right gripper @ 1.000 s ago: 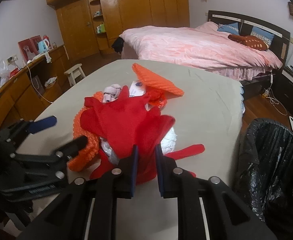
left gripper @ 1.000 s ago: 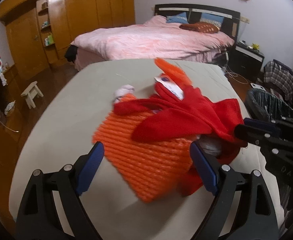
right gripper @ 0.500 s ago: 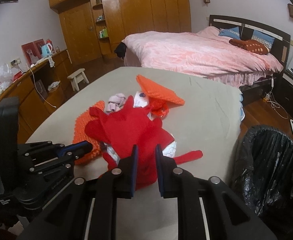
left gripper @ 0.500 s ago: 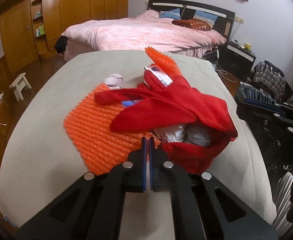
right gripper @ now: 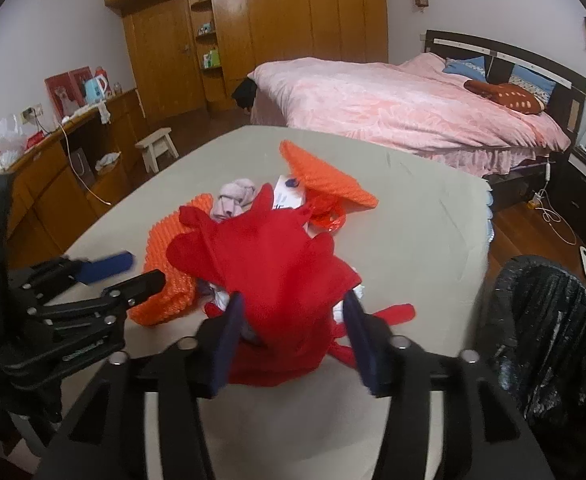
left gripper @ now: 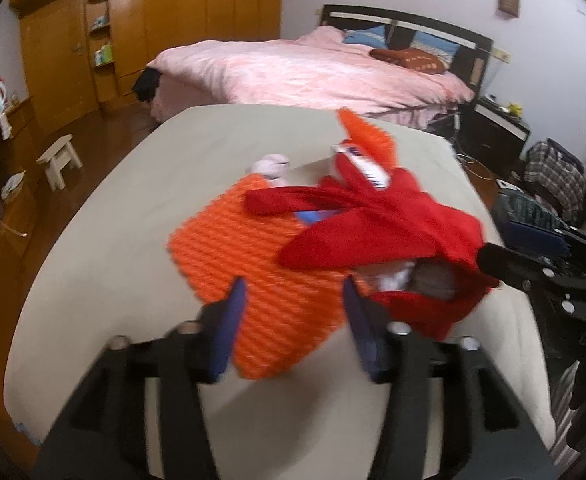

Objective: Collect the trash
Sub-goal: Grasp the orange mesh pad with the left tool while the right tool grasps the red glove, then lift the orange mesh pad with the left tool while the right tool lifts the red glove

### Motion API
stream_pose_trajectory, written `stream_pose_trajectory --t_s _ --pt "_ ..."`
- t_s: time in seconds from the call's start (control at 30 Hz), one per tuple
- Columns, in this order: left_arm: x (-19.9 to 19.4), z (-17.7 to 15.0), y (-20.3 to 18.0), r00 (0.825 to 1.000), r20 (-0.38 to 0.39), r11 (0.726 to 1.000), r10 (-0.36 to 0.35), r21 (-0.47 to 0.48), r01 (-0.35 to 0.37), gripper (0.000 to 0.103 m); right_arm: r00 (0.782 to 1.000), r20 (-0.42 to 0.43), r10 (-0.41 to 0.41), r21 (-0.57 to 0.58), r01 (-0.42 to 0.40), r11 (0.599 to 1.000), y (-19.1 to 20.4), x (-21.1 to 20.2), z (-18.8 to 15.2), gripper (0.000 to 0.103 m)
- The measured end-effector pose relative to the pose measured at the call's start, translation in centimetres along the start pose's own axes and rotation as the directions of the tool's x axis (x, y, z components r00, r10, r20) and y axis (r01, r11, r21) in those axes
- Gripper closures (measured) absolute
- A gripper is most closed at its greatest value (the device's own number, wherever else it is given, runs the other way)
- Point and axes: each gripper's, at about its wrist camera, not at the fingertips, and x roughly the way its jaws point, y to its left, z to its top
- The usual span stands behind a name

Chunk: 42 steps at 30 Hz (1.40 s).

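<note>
Over the orange mat (left gripper: 261, 276), left gripper (left gripper: 293, 320) spread wide, empty.

Both the left gripper (left gripper: 295, 320) and right gripper (right gripper: 291, 332) are matte black frames with round silver screws. Their fingers (left gripper: 229, 328) carry blue pads. The black bodies bear pale embossed lettering, too small to read.

Left tongs (left gripper: 295, 320): jaws spread, orange mat (left gripper: 261, 280) lying right between them.
Right tongs (right gripper: 293, 336): jaws wide, red cloth (right gripper: 269, 264) heaped in the gap.
Tabletop (right gripper: 413, 248): bare stretch right of the pile, open out to the edge.
Left flank: bare tabletop beside the mat, easy passage.
Bin (right gripper: 553, 340): just off the right edge, mouth open.
Pile's far side: second orange piece (right gripper: 325, 180) and pale wad (right gripper: 235, 198) crowd it.
</note>
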Motion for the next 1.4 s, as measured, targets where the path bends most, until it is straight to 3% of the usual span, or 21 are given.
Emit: stream_pose_trajectory --t_s 0.07,0.13,0.2,0.37,0.4,0.43,0.5,0.63,0.77,1.03,1.4 --pt "0.6 0.0 0.8 1.000 -0.020 1.000 0.023 -0.005 -0.023 0.034 1.000 -0.003 0.006 0.000 -0.006 1.000 0.1 0.8 0.3 0.041" --pt "1.4 -0.1 1.6 0.998 -0.044 0.999 0.045 -0.018 -0.046 0.026 1.000 0.000 0.010 -0.002 -0.010 1.000 0.5 1.4 0.7 0.036" --pt "2.4 -0.2 2.3 0.996 -0.074 0.999 0.039 -0.029 -0.041 0.023 1.000 0.004 0.007 -0.011 -0.007 1.000 0.8 1.9 1.0 0.028" --pt "5.0 -0.6 3.1 0.989 -0.144 0.998 0.018 -0.057 -0.026 0.018 0.999 -0.033 -0.017 -0.037 0.016 0.999 1.0 4.1 1.1 0.028" --pt "5.1 -0.6 3.3 0.990 -0.144 0.997 0.003 -0.076 -0.014 0.019 0.999 -0.037 -0.015 -0.042 0.013 0.999 0.9 4.2 1.0 0.034" --pt "5.2 -0.5 3.5 0.990 -0.141 0.996 -0.013 -0.089 0.000 0.026 0.999 -0.039 -0.011 -0.054 0.009 0.999 1.0 4.3 1.0 0.039" --pt "5.0 -0.3 3.2 0.991 -0.128 0.996 -0.043 -0.085 0.032 0.043 0.999 -0.041 0.013 -0.071 -0.016 0.997 1.3 4.3 1.0 0.064" --pt "4.6 0.0 2.3 0.995 -0.094 0.998 -0.034 -0.048 0.029 0.087 0.998 -0.034 0.051 -0.074 -0.053 0.996 1.4 3.5 1.2 0.084" --pt "3.9 0.4 2.7 0.996 -0.076 0.995 -0.052 -0.086 0.045 0.090 0.997 -0.014 0.077 -0.039 -0.078 0.996 1.0 2.2 1.6 0.089" --pt "-0.6 2.2 2.7 0.999 0.034 0.996 -0.033 -0.077 0.035 0.090 0.992 0.067 0.110 -0.011 -0.110 0.994 0.7 -1.4 3.4 0.089" --pt "-6.4 5.1 0.4 0.985 0.163 0.997 -0.054 -0.037 0.061 0.090 0.974 0.202 0.103 -0.014 -0.103 0.995 -0.2 -7.2 6.2 0.089"
